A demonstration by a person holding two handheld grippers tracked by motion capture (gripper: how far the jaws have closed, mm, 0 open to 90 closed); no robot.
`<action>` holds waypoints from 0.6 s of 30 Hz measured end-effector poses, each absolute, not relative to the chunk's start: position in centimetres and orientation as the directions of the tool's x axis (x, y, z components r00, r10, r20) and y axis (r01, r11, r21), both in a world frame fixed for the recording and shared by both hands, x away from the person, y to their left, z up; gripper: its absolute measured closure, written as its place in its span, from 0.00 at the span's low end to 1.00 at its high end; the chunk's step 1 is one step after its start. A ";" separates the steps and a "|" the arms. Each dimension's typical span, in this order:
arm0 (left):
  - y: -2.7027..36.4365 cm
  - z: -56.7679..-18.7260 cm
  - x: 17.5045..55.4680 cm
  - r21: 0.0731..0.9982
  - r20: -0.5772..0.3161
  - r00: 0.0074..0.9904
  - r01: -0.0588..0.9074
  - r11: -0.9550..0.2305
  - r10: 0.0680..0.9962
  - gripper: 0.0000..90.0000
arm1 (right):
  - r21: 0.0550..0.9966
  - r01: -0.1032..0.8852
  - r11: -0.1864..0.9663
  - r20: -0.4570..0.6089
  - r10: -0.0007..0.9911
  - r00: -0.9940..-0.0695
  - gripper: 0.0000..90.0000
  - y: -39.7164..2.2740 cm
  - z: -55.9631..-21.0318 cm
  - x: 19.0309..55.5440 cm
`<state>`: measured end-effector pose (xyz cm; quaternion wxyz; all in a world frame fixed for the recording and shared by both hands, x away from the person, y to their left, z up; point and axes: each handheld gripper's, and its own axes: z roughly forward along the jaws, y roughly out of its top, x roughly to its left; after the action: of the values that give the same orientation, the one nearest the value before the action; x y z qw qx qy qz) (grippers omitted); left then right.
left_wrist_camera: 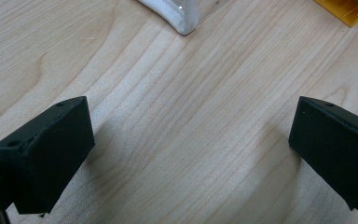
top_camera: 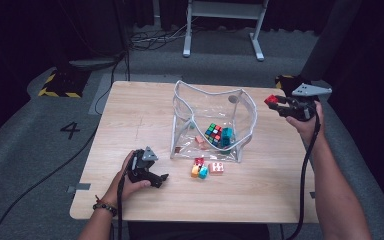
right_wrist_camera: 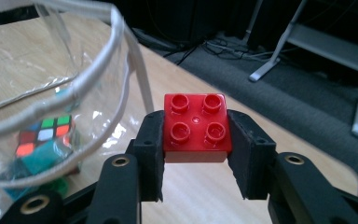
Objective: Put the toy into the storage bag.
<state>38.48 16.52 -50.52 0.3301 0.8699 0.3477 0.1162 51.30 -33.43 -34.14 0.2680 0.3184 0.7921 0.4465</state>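
So far our right tongs (right_wrist_camera: pixel 195 154) clenched a red brick (right_wrist_camera: pixel 196 128) beside the clear bag (top_camera: pixel 180 135); left tongs (left_wrist_camera: pixel 186 154) gaped, bricks (top_camera: pixel 206 169) remained on the worktop (top_camera: pixel 130 115).

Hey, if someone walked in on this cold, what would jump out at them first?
Probably the red brick clamped in the right claw, held up in the air beside the clear bag. That bag stands open mid-table with a colour cube inside and a few small blocks lying just in front of it. The left claw rests open on the table, holding nothing.
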 end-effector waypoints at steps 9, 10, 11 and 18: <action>16.5 -50.5 38.5 0.655 -0.028 0.731 0.528 -0.540 0.682 0.00 | 0.888 0.194 0.417 -0.182 0.707 -0.684 0.66 -32.2 -29.9 51.3; 16.5 -50.5 38.5 0.655 -0.028 0.731 0.528 -0.540 0.682 0.00 | 0.888 0.194 0.417 -0.182 0.707 -0.684 0.66 -32.2 -29.9 51.3; 16.5 -50.5 38.5 0.655 -0.028 0.731 0.529 -0.540 0.682 0.00 | 0.891 0.183 0.415 -0.185 0.701 -0.689 0.66 -32.1 -29.7 51.3; 16.5 -50.5 38.5 0.655 -0.027 0.731 0.528 -0.540 0.682 0.00 | 0.887 0.150 0.437 -0.189 0.640 -0.745 0.66 -29.7 -28.0 51.0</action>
<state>38.48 16.52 -50.53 0.3302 0.8698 0.3477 0.1162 51.01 -29.73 -28.02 0.2602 0.2447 0.8067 0.4708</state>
